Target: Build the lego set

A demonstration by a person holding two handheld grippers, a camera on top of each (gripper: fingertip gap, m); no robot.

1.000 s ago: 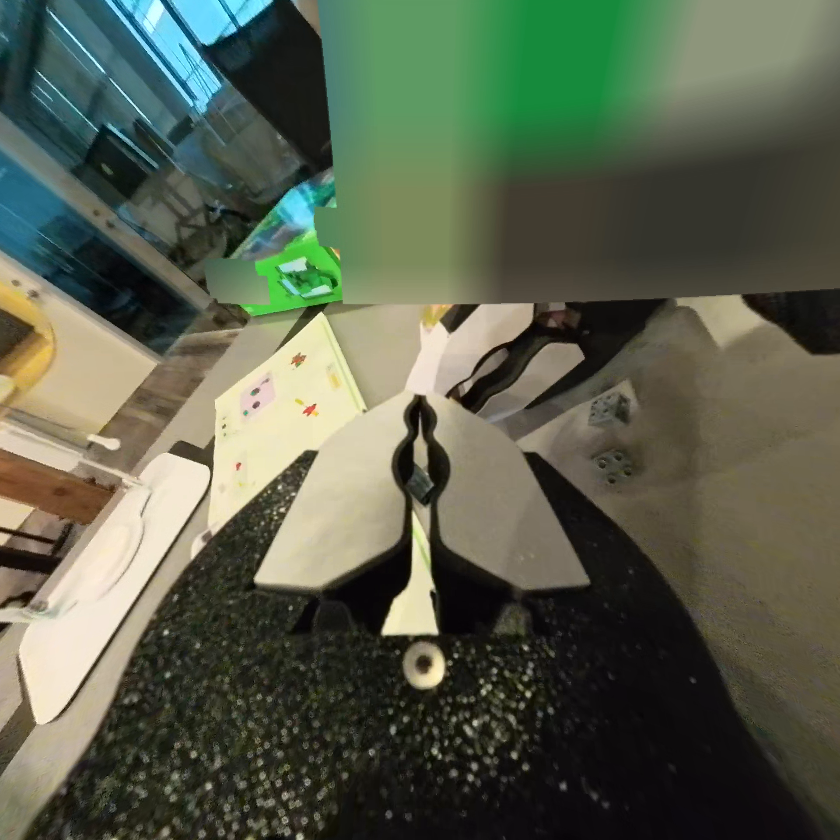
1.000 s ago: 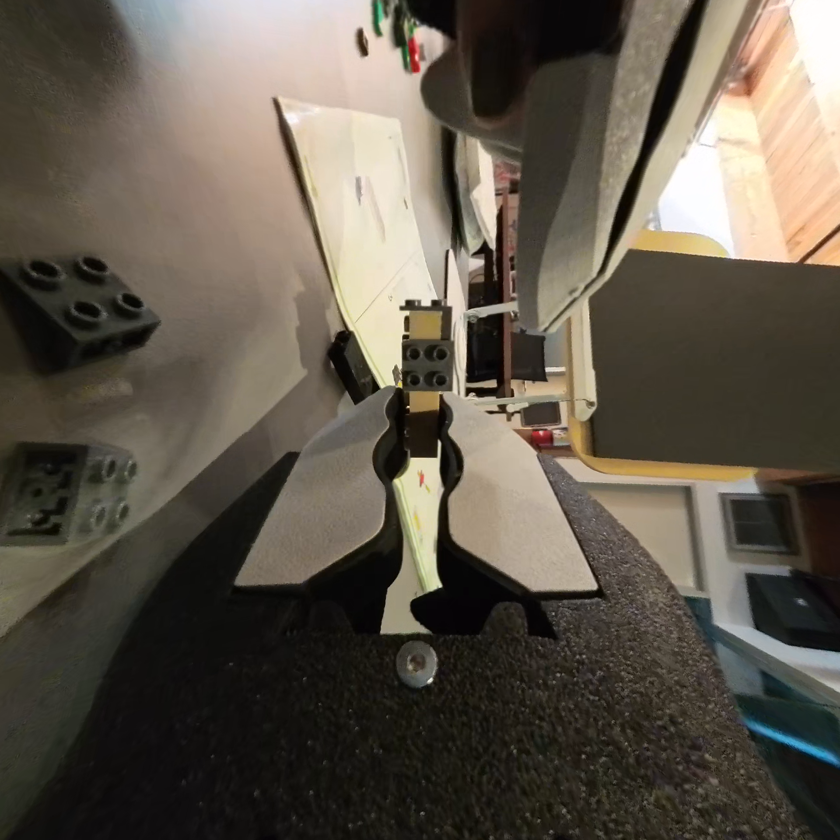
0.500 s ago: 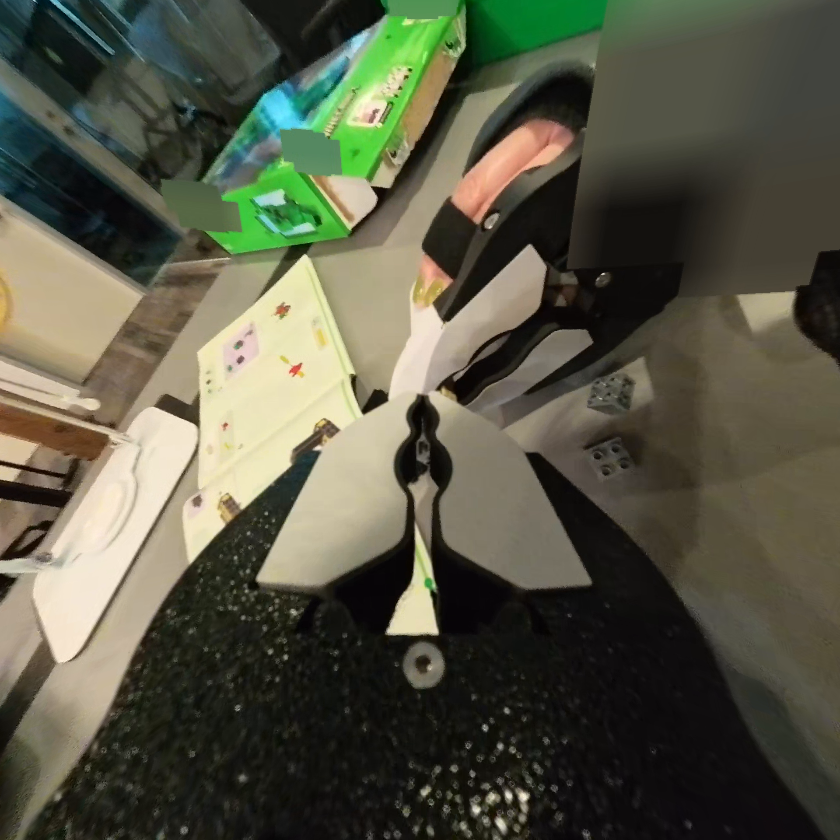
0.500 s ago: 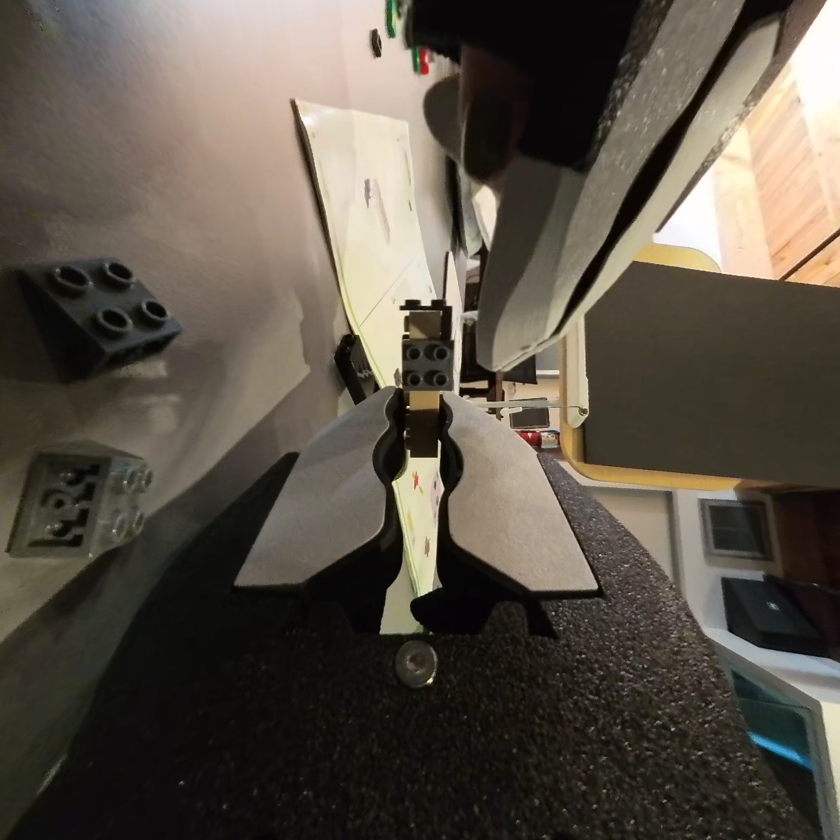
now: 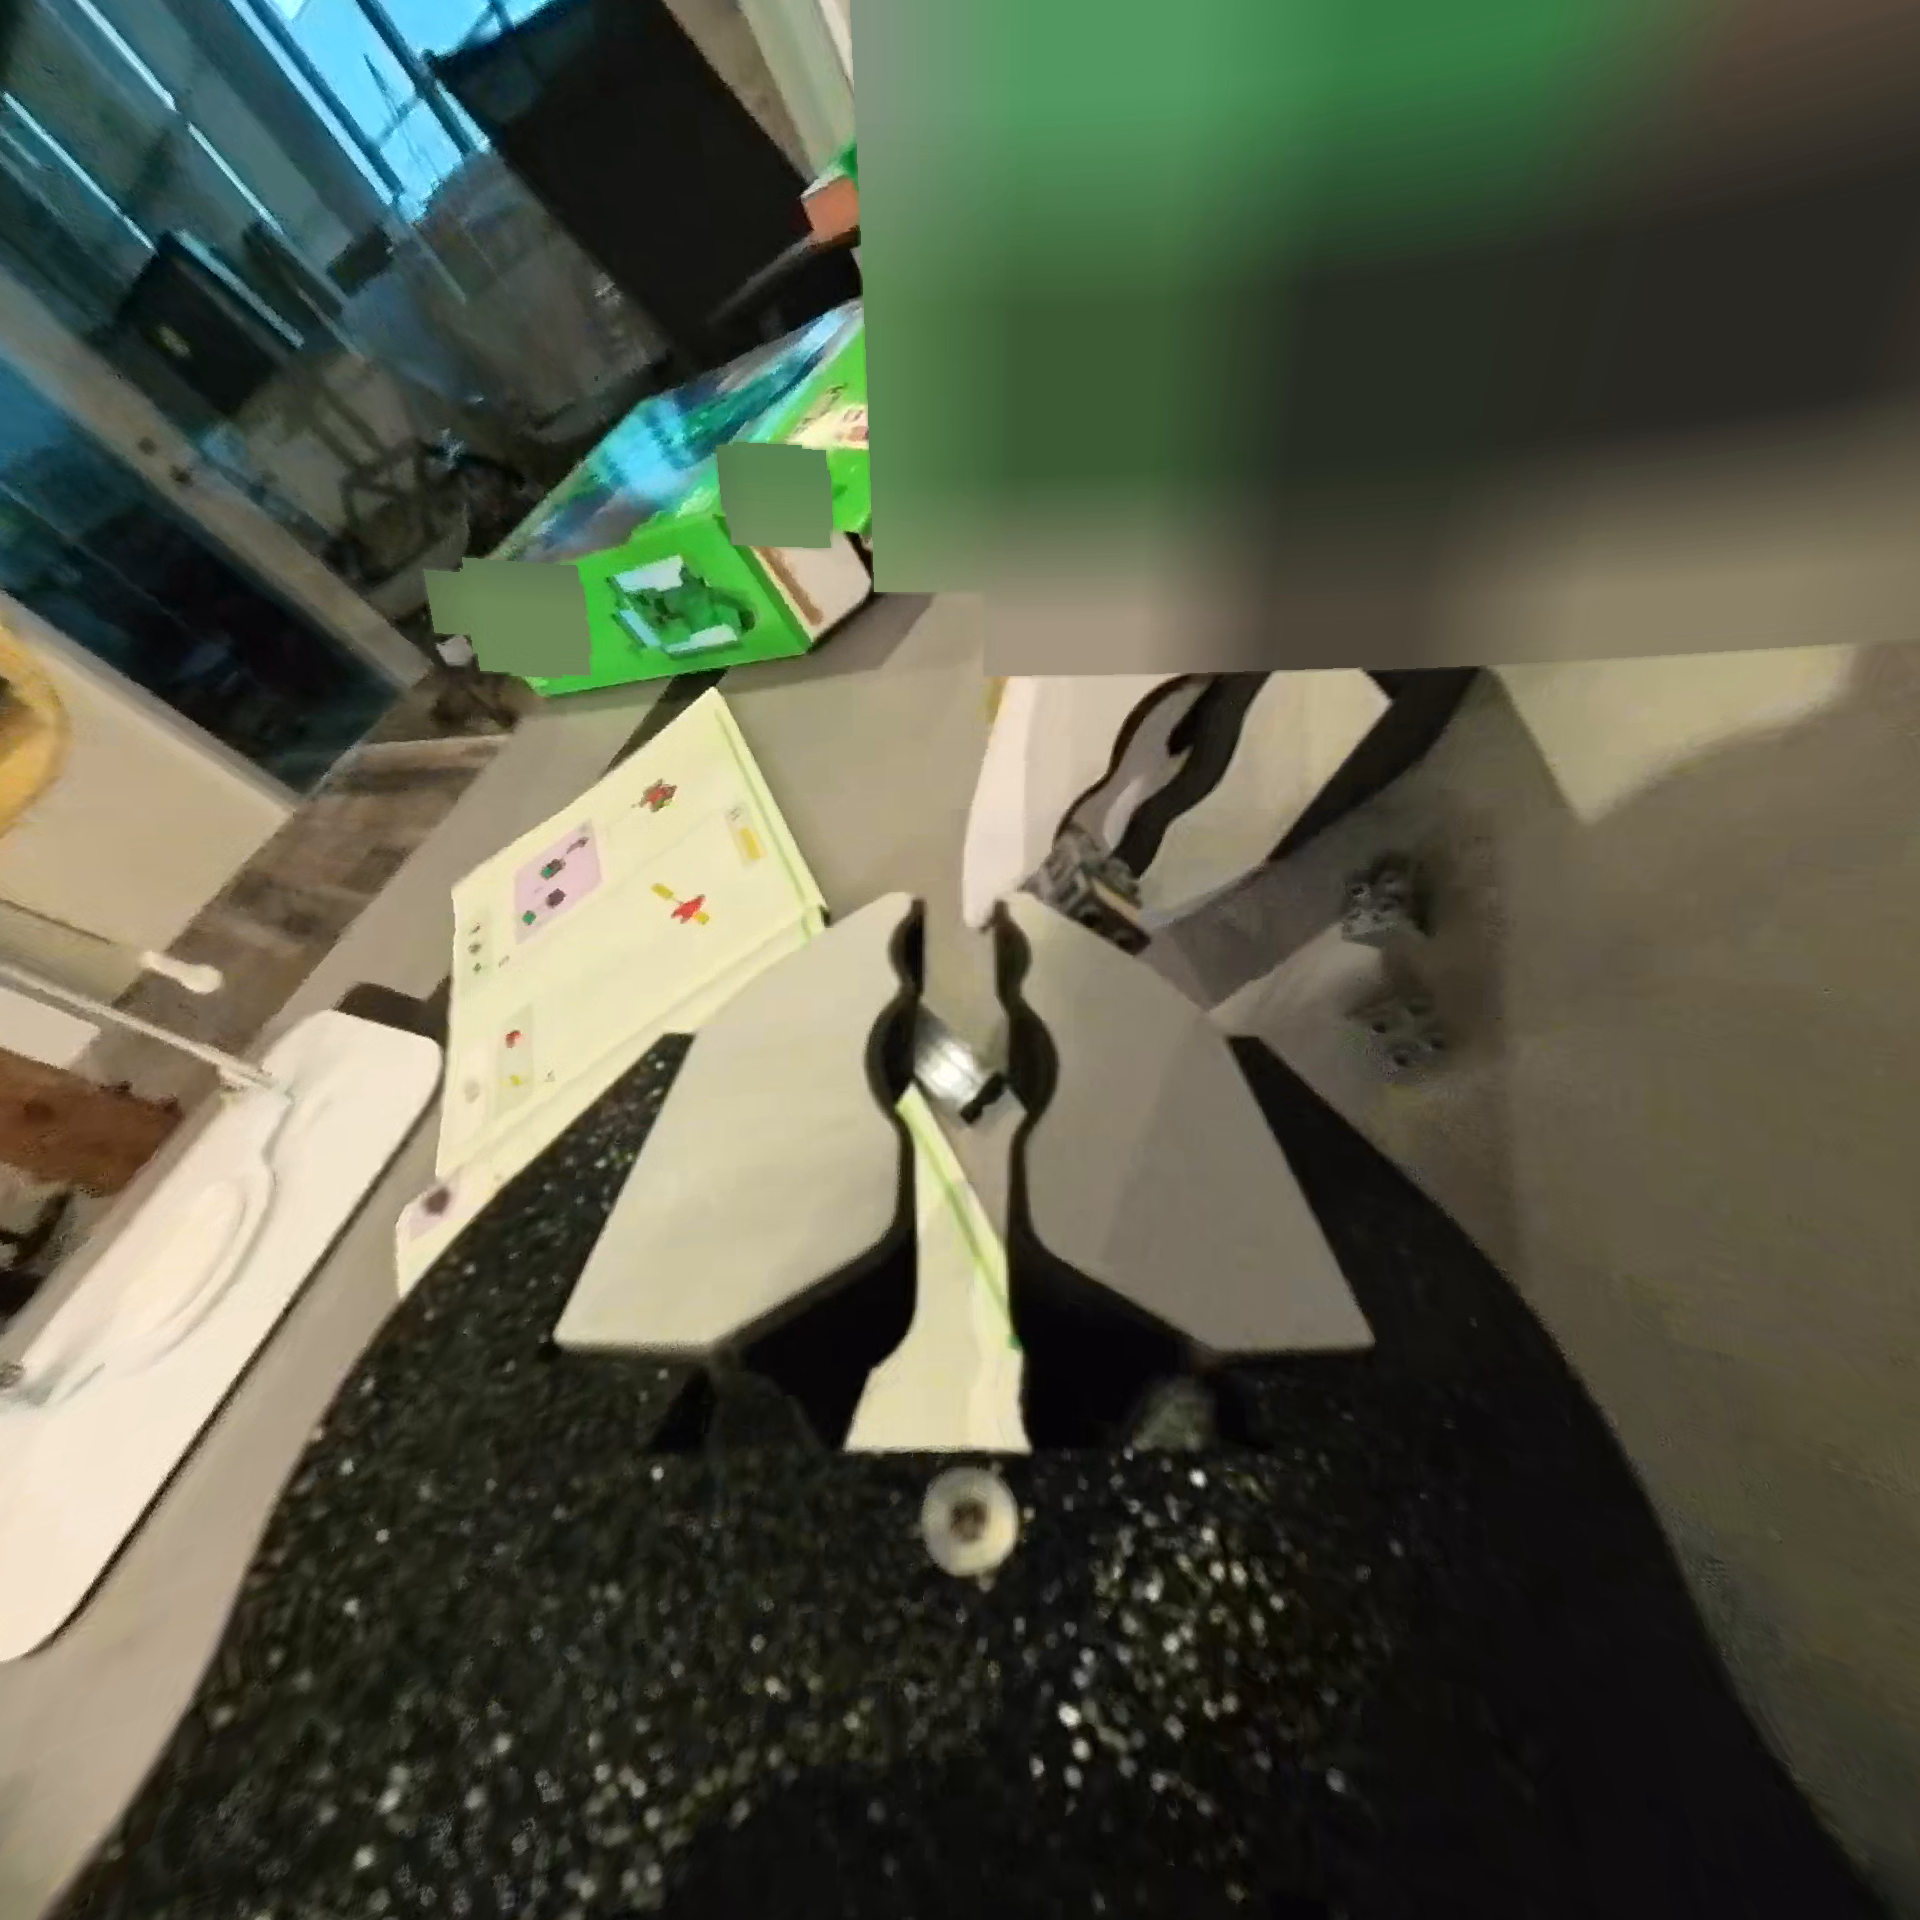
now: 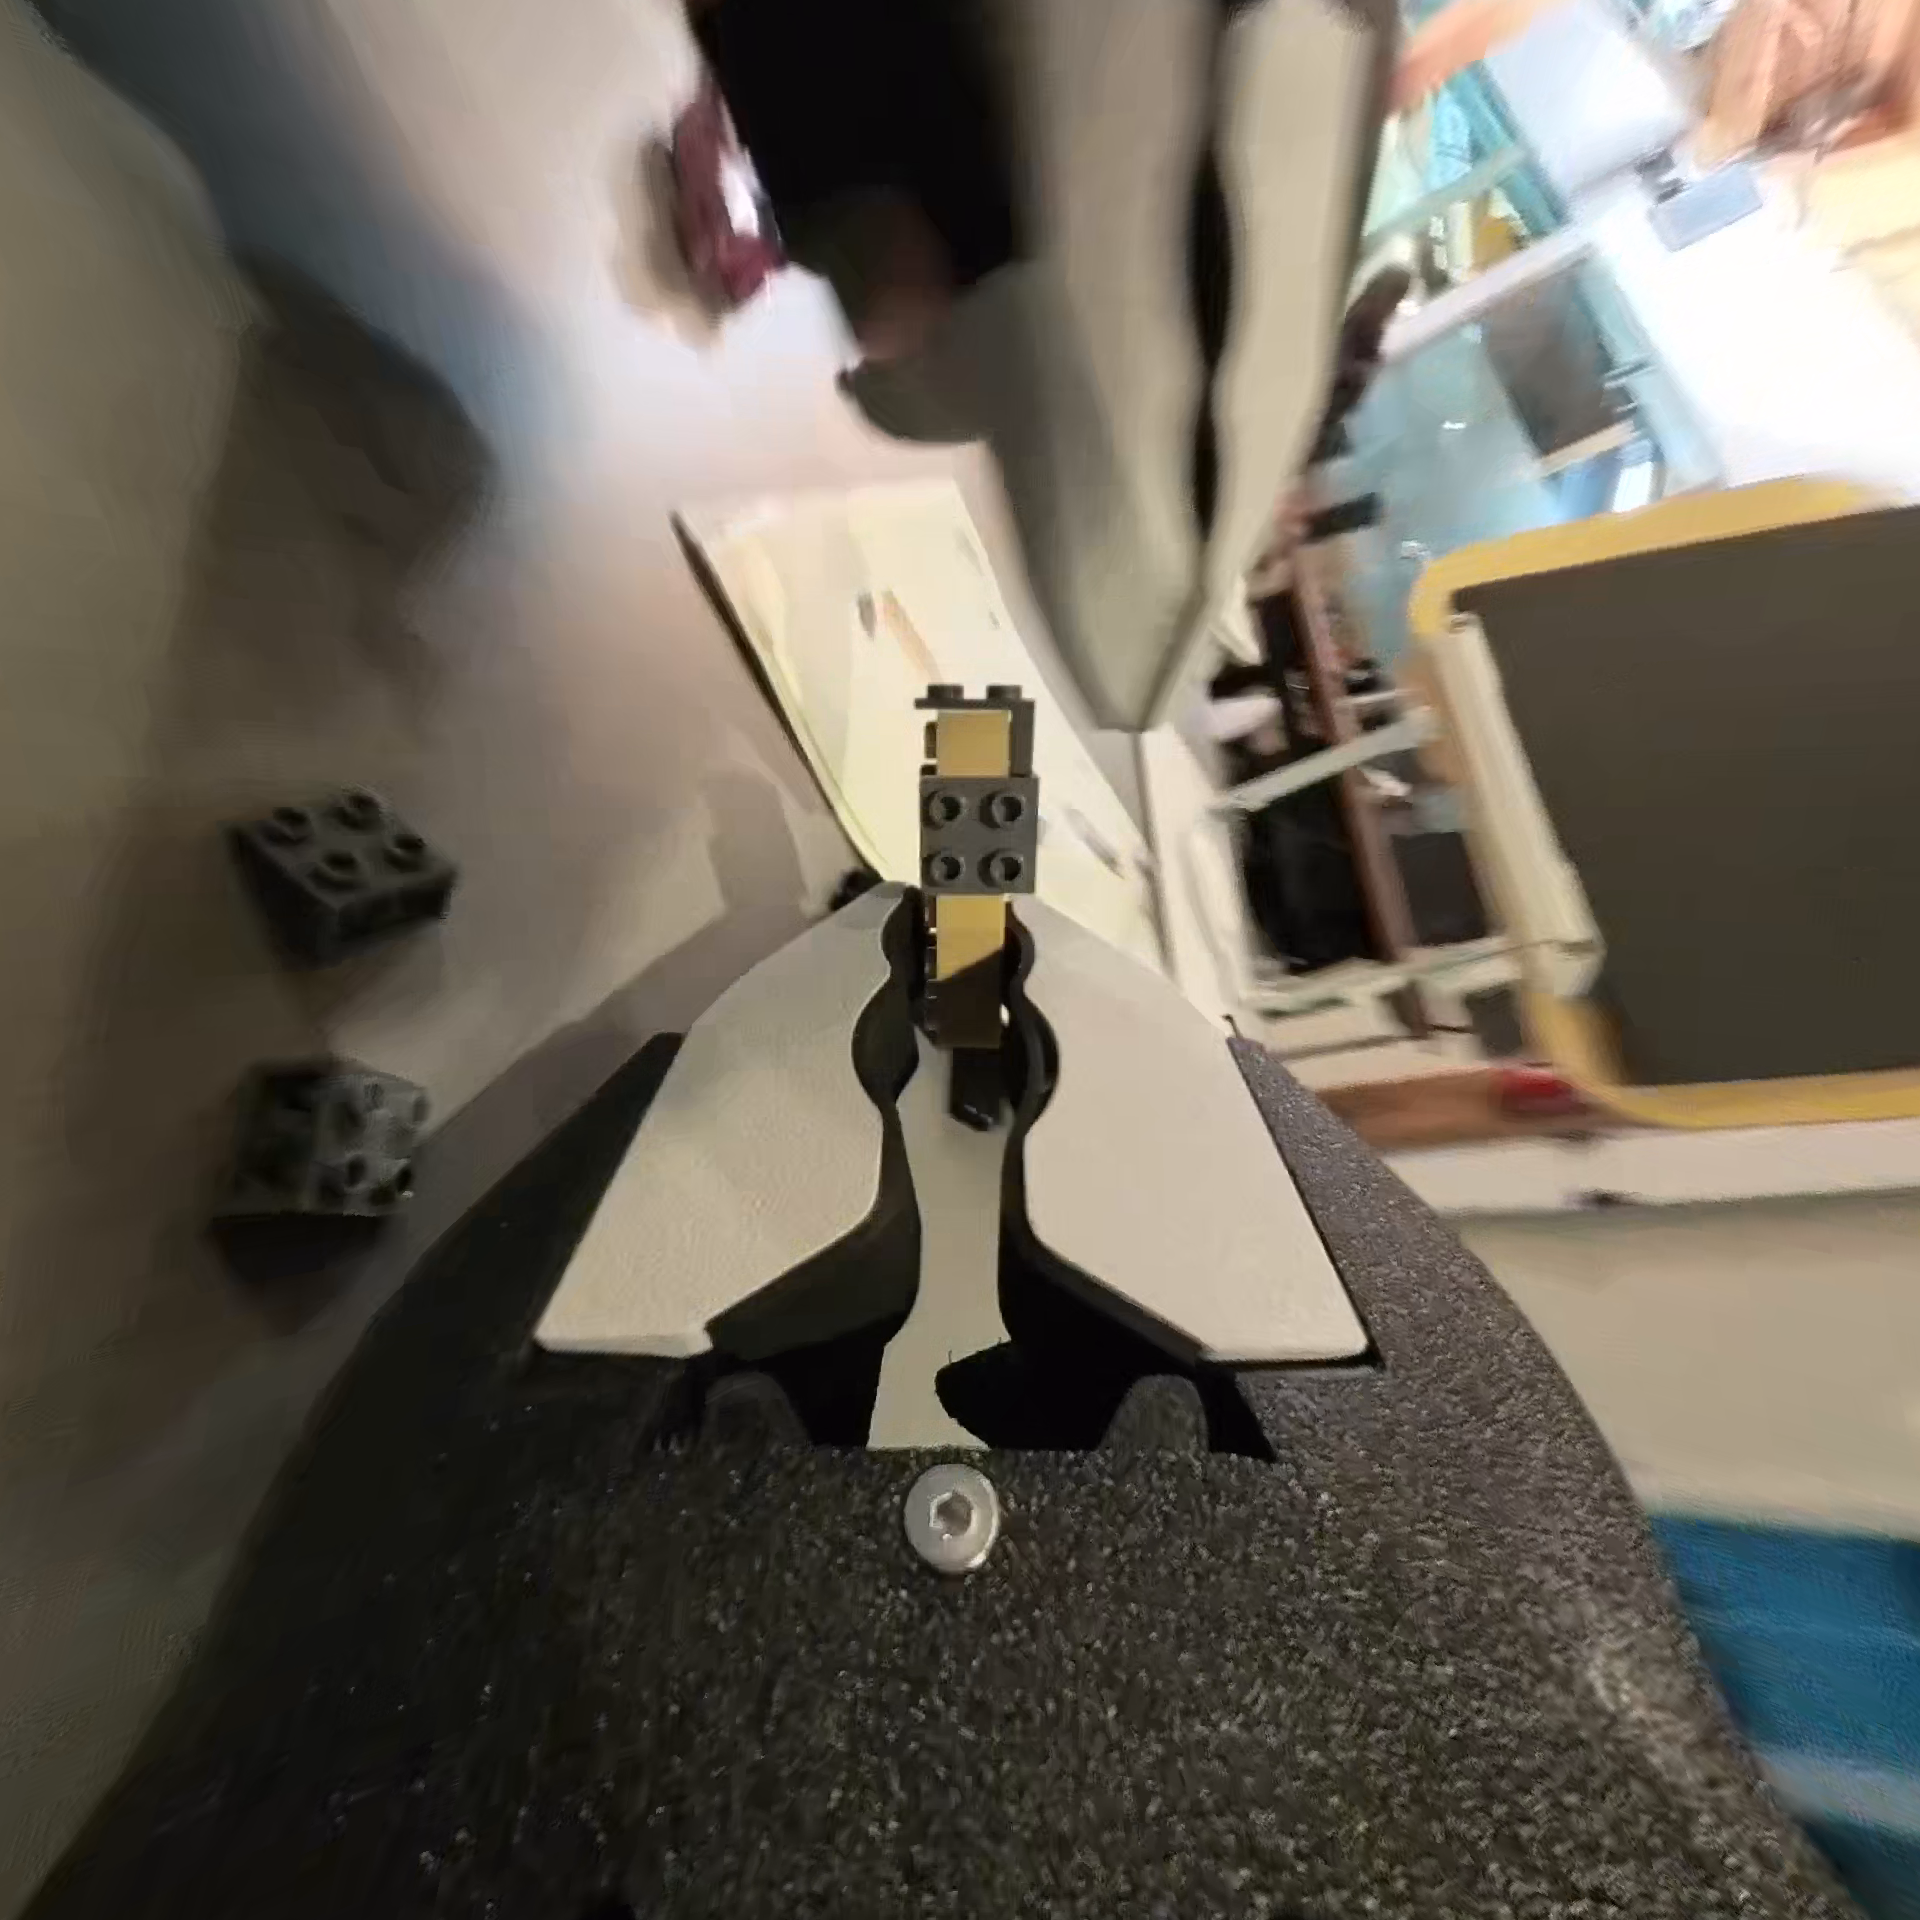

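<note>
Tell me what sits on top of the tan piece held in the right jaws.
A dark grey four-stud plate is fixed across the tan piece, and a thin dark plate caps its far end. The tan piece's lower end is hidden between the right gripper jaws.

An instruction booklet (image 5: pixel 623 935) lies open on the worktop (image 5: pixel 1662 1247) near its far left edge, with a boxed set (image 5: pixel 686 582) behind it at the far edge and a tray (image 5: pixel 187 1247) to its left. Two loose bricks (image 5: pixel 1397 966) sit side by side on the worktop, well right of the booklet. The right tool (image 5: pixel 1132 821) hangs between booklet and bricks, a small brick assembly (image 6: pixel 977 831) standing out from between its fingers; the left tool (image 5: pixel 958 925) faces it, tips close.
</note>
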